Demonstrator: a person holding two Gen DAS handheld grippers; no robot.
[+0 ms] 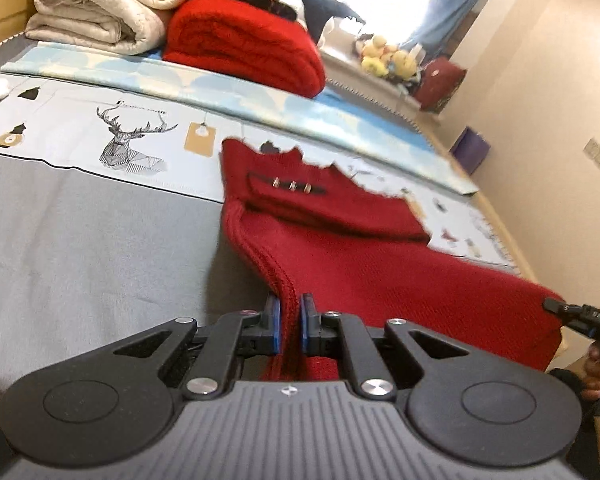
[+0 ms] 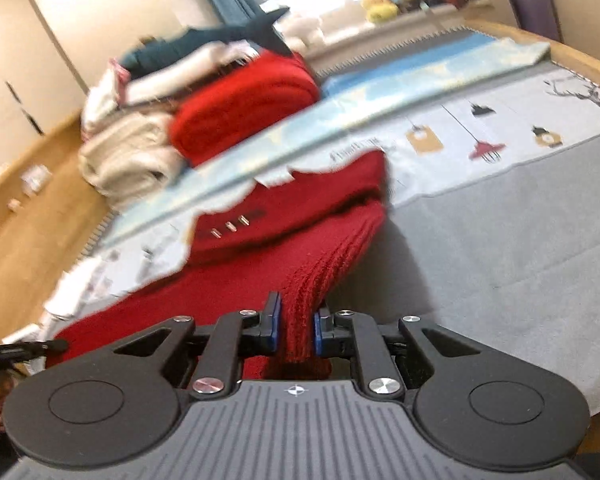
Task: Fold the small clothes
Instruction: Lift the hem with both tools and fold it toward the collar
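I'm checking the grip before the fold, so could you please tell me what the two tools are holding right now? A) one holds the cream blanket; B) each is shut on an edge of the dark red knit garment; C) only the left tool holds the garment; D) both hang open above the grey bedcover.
B: the left tool and the right tool each pinch a ribbed edge of the dark red knit garment between their blue pads.
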